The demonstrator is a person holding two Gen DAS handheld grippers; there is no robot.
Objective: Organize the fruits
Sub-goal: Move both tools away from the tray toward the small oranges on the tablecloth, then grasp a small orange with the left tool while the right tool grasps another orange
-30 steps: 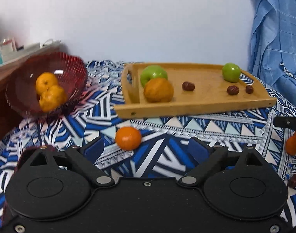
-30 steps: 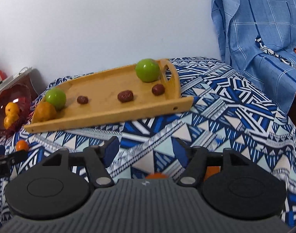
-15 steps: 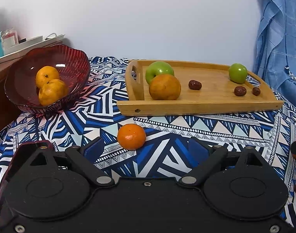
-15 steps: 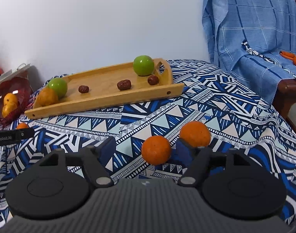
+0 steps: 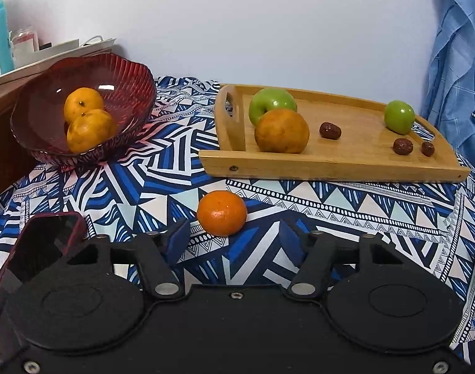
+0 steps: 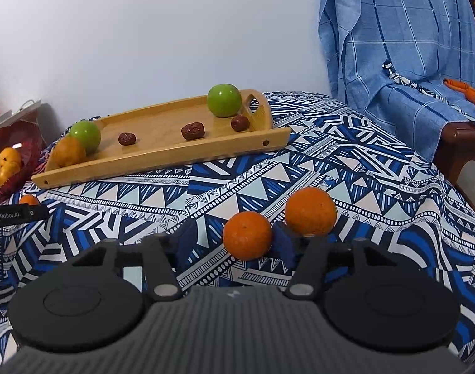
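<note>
A red glass bowl [image 5: 134,74] holds two oranges [image 5: 88,126] at the left. A wooden tray [image 5: 356,115] carries two green apples [image 5: 399,116], one orange [image 5: 281,131] and three dates [image 5: 330,131]. A loose mandarin [image 5: 222,213] lies on the patterned cloth just ahead of my open left gripper [image 5: 232,241], between its fingers' line. In the right wrist view two mandarins lie on the cloth: one [image 6: 247,239] sits against the inside of the right finger of my open right gripper [image 6: 234,243], the other [image 6: 310,211] just beyond that finger.
A dark red square dish [image 5: 41,249] sits by my left gripper. A shelf with a teal bottle [image 5: 3,34] stands far left. A chair draped in blue cloth [image 6: 402,46] stands at the right. The left gripper's side [image 6: 17,215] shows at the right wrist view's left edge.
The right gripper has drawn back and tilted down, so two mandarins came into view at its fingers. The left view has steadied and shifted slightly; its mandarin stays put.
</note>
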